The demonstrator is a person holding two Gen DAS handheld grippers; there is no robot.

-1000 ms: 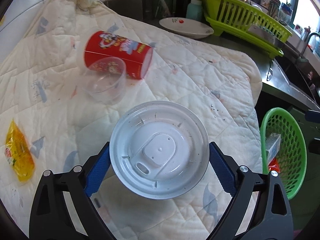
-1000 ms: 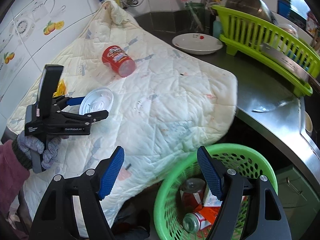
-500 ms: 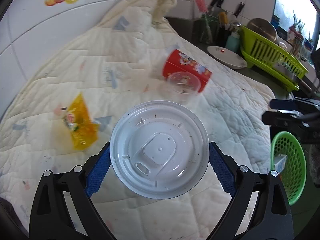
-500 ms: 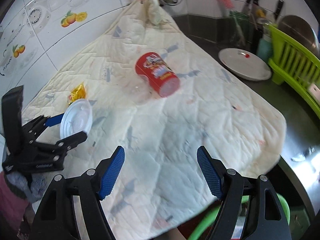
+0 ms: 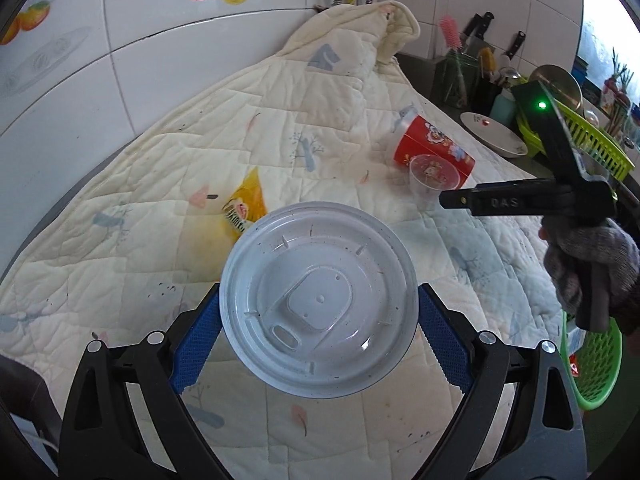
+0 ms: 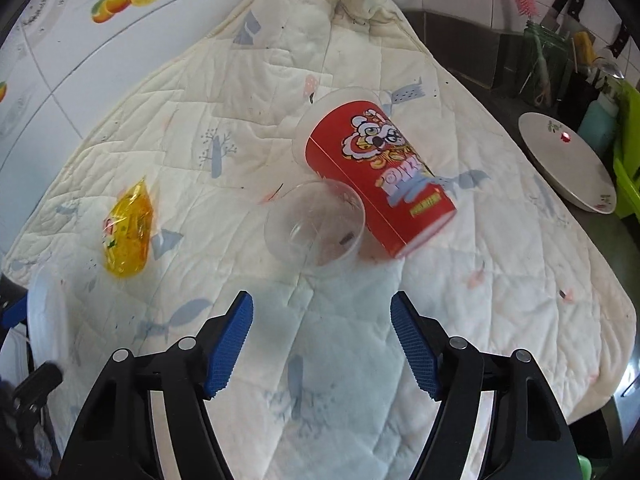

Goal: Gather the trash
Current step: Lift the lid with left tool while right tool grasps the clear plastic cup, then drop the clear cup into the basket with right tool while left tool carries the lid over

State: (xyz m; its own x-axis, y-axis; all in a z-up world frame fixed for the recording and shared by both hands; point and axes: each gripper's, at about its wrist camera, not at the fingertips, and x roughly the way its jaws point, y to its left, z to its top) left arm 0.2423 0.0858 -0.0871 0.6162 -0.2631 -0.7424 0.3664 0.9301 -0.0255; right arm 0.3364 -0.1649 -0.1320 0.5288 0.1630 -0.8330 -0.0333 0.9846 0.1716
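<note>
My left gripper [image 5: 319,322] is shut on a round white plastic lid [image 5: 319,296] and holds it above the quilted cloth [image 5: 200,152]. My right gripper [image 6: 320,338] is open and empty, just short of a clear plastic cup [image 6: 316,228] lying on its side. A red paper cup [image 6: 380,172] lies on its side behind the clear cup, touching it. A yellow snack wrapper [image 6: 128,232] lies to the left. In the left wrist view the red cup [image 5: 434,148], clear cup [image 5: 430,180] and wrapper [image 5: 246,204] lie beyond the lid, and the right gripper [image 5: 444,200] reaches in from the right.
A green trash basket [image 5: 596,360] with some trash in it sits low at the right, off the cloth's edge. A white plate [image 6: 568,160], a green dish rack [image 5: 592,148] and a utensil holder [image 6: 548,64] stand on the dark counter at the back right. Tiled wall behind.
My right gripper has moved in toward the clear cup and red cup. My left gripper has swung further left with the lid, so the wrapper now sits just behind it.
</note>
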